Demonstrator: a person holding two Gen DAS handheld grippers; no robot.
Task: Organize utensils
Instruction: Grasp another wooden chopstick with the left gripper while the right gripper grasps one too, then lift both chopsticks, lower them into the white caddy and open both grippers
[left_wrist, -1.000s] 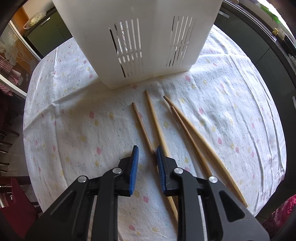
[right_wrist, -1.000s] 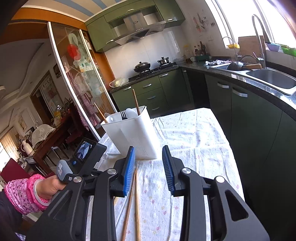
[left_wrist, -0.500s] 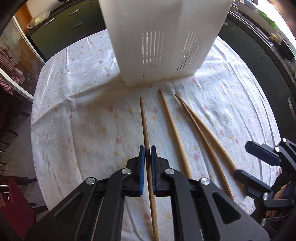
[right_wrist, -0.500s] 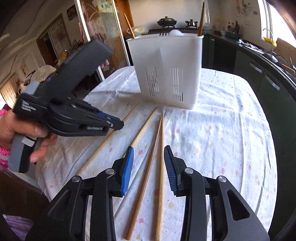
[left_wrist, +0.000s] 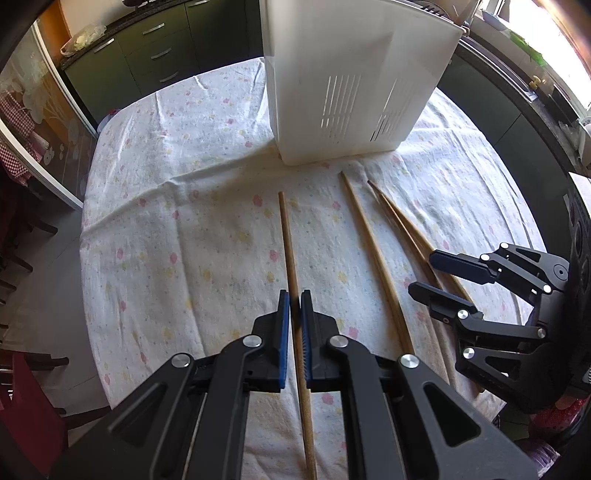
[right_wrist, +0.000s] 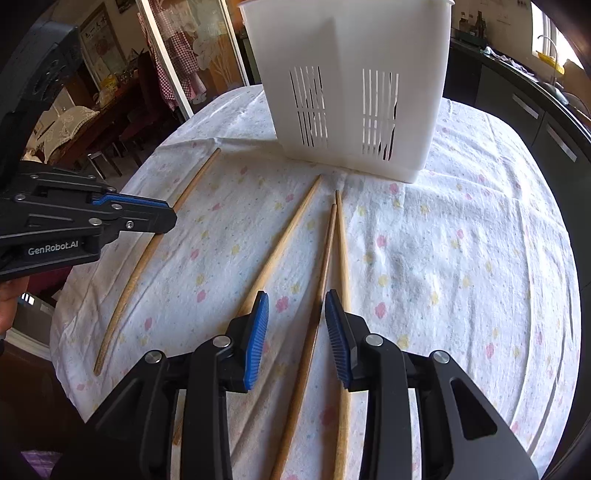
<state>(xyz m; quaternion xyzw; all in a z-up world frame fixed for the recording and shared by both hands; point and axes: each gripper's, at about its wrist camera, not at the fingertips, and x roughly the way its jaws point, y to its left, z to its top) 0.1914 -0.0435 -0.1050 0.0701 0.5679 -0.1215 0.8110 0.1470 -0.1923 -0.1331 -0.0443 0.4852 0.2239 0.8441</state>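
Note:
A white slotted utensil holder (left_wrist: 351, 92) (right_wrist: 351, 74) stands at the far side of the table. My left gripper (left_wrist: 293, 295) (right_wrist: 162, 218) is shut on one wooden chopstick (left_wrist: 286, 236) (right_wrist: 155, 243), which runs lengthwise between its blue pads. Three more chopsticks (left_wrist: 373, 254) (right_wrist: 284, 240) lie on the cloth to the right of it. My right gripper (right_wrist: 295, 299) (left_wrist: 424, 271) hangs open low over them. The darker middle chopstick (right_wrist: 325, 266) passes between its jaws, untouched. A paler chopstick (right_wrist: 341, 251) lies under its right finger.
The round table wears a white flowered cloth (left_wrist: 184, 229) (right_wrist: 461, 240). Dark green kitchen cabinets (left_wrist: 155, 48) stand beyond it, and a glass door (right_wrist: 192, 55) is to one side. A hand (right_wrist: 9, 295) holds the left gripper.
My left gripper closed on the leftmost chopstick and carried it left, away from the other three. My right gripper swung down from facing the kitchen and now hangs over the remaining chopsticks.

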